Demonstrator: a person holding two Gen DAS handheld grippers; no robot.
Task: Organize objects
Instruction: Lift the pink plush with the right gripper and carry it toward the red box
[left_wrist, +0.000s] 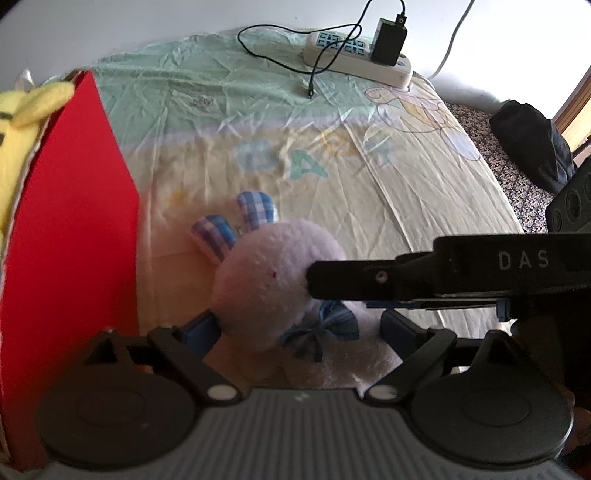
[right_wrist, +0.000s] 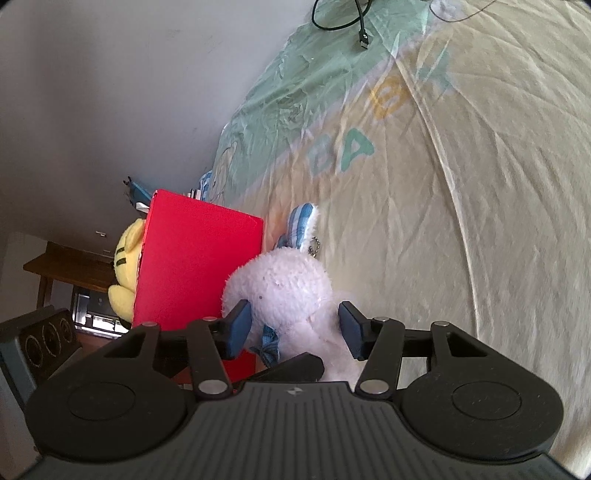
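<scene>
The bed (left_wrist: 424, 177) filled both views, its creased sheet pale yellow with a green band toward the wall and faded letters printed across the middle. At its left side stood the red box (left_wrist: 70, 221), upright, with a yellow plush toy (left_wrist: 22, 110) poking out over its top edge; from the right wrist view that same toy showed behind the box, black stripes on its head. Just beside the box, on the sheet, lay the white plush rabbit (left_wrist: 266, 280), head up toward the letters, two blue checked ears (left_wrist: 236, 221) fanned out above it and a blue bow (left_wrist: 325, 328) at its neck. The left tongs (left_wrist: 299, 332) sat open around the rabbit's neck and body, blue pads on either side, and whether they touched the fur could not be told. The right tongs (right_wrist: 295, 328) were spread wide too, straddling the rabbit's body, one blue pad at the head, the other clear on the far side; in the left wrist view one black finger (left_wrist: 354, 280) of them reached in from the right and lay against the rabbit's head. Far up the bed, well apart from it all, rested a white power strip (left_wrist: 358, 55) with a black adapter (left_wrist: 388, 42) plugged in and a thin black cable (left_wrist: 280, 55) trailing loose over the green band.
</scene>
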